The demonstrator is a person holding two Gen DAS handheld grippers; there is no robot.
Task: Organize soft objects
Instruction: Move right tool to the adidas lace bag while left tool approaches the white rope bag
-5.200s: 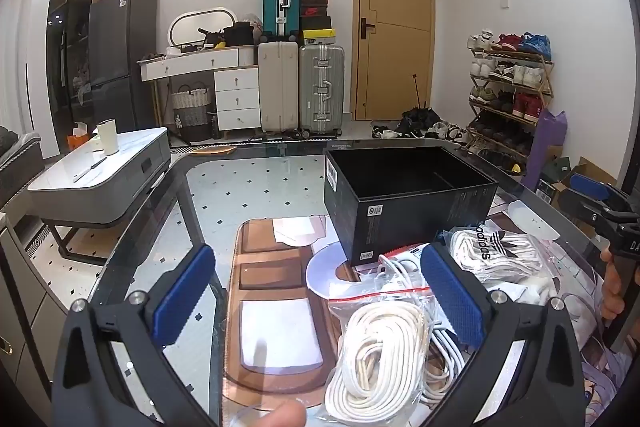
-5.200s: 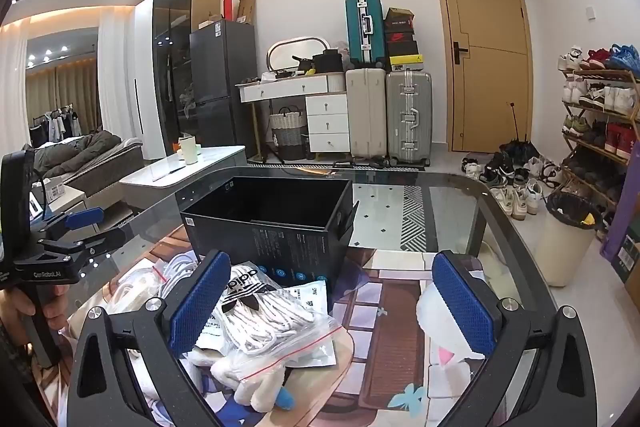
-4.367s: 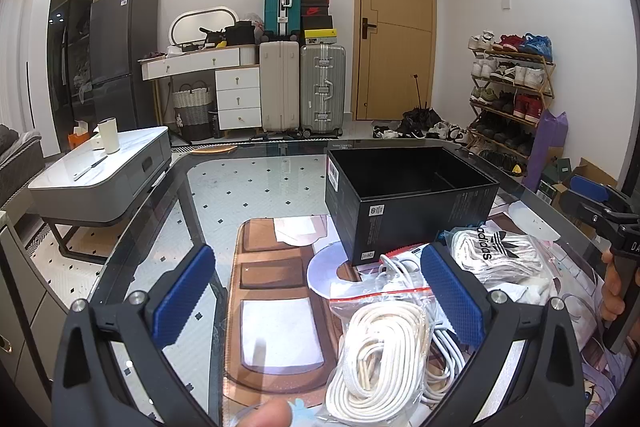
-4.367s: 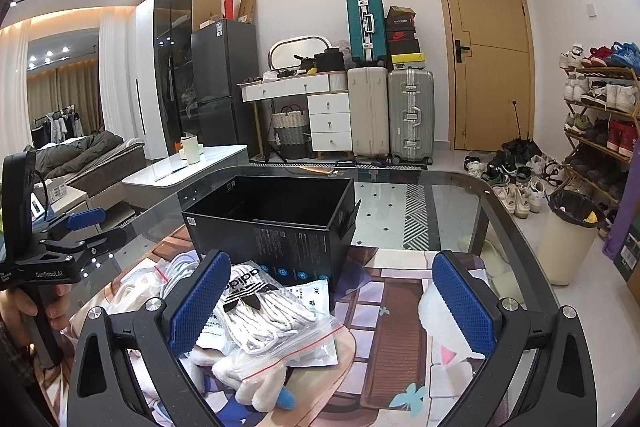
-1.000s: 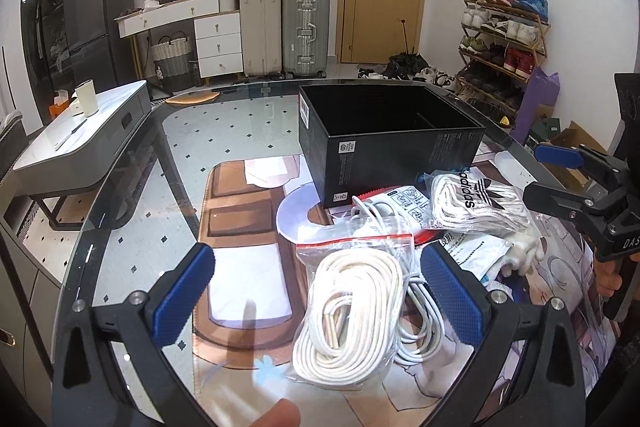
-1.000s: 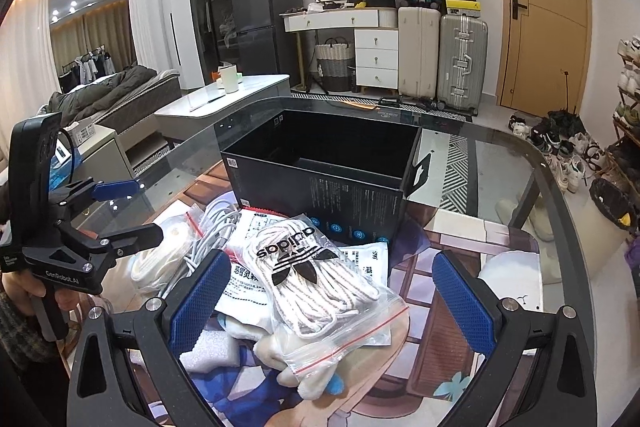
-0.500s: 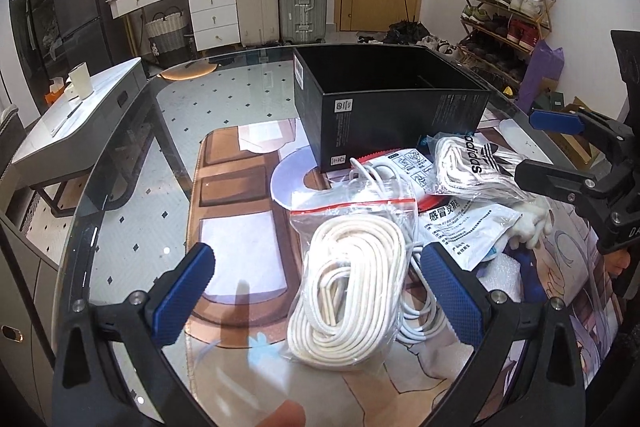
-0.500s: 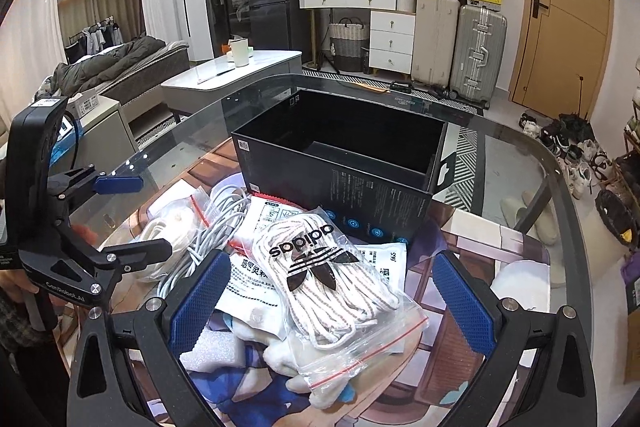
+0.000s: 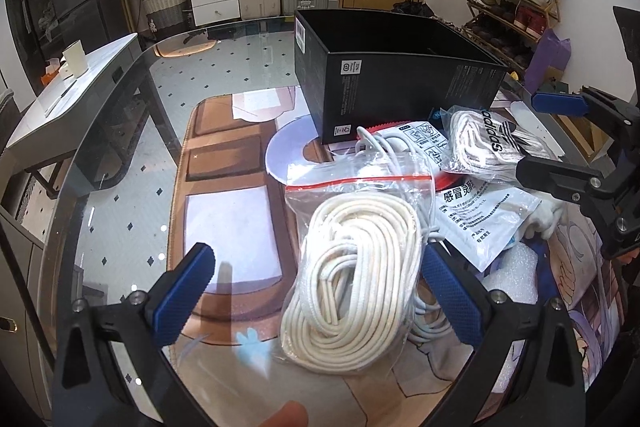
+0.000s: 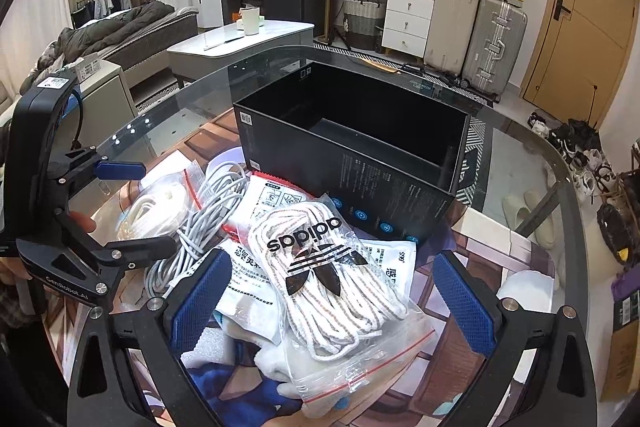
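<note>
Left wrist view: both grippers' jaws gape, holding nothing, above bagged white rope [image 9: 352, 279] and laces [image 10: 320, 267].

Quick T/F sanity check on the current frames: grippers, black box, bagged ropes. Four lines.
1. Both the left gripper and the right gripper are open. True.
2. The black box already holds a bag. False: what shows of its inside is bare.
3. The Adidas-print bag lies between the right gripper's fingers. True.
4. The white rope bag is sealed with a blue strip. False: the strip is red.
</note>
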